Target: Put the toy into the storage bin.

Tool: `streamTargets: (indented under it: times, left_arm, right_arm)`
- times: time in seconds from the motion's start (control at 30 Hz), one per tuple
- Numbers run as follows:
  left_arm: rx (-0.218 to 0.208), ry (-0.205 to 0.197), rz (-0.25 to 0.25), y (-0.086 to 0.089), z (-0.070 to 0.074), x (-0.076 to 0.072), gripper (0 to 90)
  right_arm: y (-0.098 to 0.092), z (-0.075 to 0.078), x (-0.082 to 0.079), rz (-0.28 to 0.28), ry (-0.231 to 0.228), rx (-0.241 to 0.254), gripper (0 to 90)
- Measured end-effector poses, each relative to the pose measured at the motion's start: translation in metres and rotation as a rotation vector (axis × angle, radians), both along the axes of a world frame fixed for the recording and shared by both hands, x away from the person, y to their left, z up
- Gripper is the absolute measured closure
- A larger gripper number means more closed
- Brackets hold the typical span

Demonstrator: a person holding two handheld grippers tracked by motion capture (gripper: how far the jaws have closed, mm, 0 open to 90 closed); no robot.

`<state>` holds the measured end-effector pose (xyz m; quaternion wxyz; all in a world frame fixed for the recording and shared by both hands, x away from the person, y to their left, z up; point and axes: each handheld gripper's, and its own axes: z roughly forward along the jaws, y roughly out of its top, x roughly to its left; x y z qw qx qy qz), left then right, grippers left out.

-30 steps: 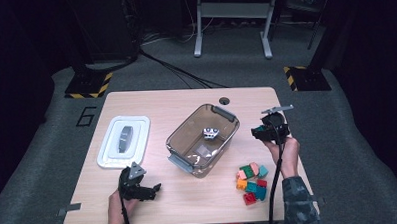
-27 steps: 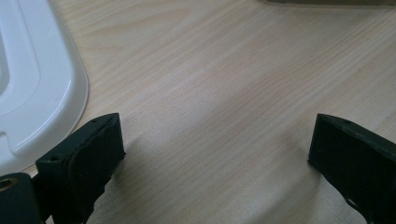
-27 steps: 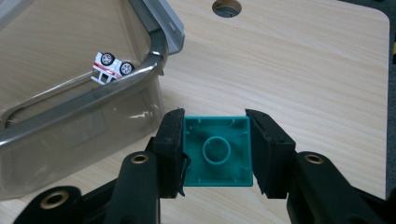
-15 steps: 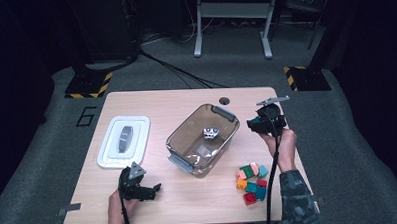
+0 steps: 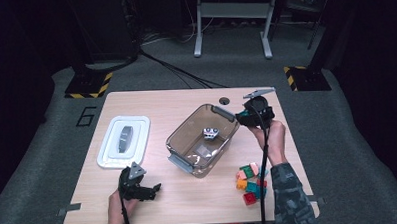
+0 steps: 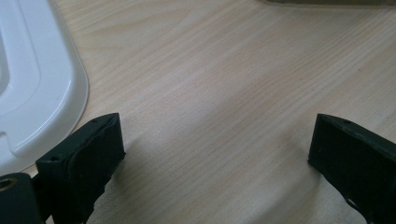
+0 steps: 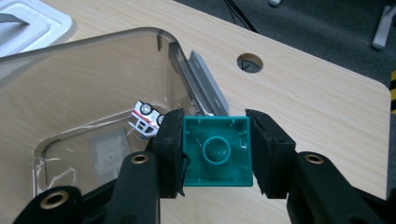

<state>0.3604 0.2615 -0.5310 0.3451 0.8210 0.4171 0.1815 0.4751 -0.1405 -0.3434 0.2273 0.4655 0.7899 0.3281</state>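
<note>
My right gripper [image 5: 244, 116] [image 7: 215, 150] is shut on a teal square brick [image 7: 216, 151], its hollow underside facing the camera. It hangs beside the far right corner of a clear plastic bin [image 5: 202, 139] [image 7: 88, 60]. A small white toy car [image 5: 210, 132] [image 7: 145, 119] lies overturned inside the bin. My left gripper [image 5: 148, 190] [image 6: 215, 154] rests low over bare wood near the front left, jaws wide apart with nothing between them.
A white bin lid [image 5: 123, 140] [image 6: 32, 93] lies flat at the left of the table. A pile of coloured bricks [image 5: 251, 182] sits at the front right. A round cable hole [image 5: 224, 100] [image 7: 250, 62] is near the far edge.
The right gripper has risen and moved left toward the bin's far right corner with the teal brick. The left gripper has stayed put.
</note>
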Motion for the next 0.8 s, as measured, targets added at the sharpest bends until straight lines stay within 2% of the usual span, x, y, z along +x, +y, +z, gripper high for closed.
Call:
streamTargets:
  times: [0.13, 0.33, 0.8]
  left_arm:
    - [0.006, -0.003, -0.002, 0.000, 0.000, 0.000, 3.2]
    - [0.009, -0.006, -0.007, 0.001, 0.000, 0.000, 3.2]
    - [0.006, -0.003, -0.003, 0.000, 0.000, 0.000, 3.2]
  right_arm:
    - [0.011, -0.002, 0.004, 0.025, -0.004, -0.011, 58.7]
    - [0.022, -0.012, 0.011, 0.041, 0.019, -0.015, 58.6]
    - [0.034, -0.034, 0.017, 0.082, 0.067, -0.036, 58.4]
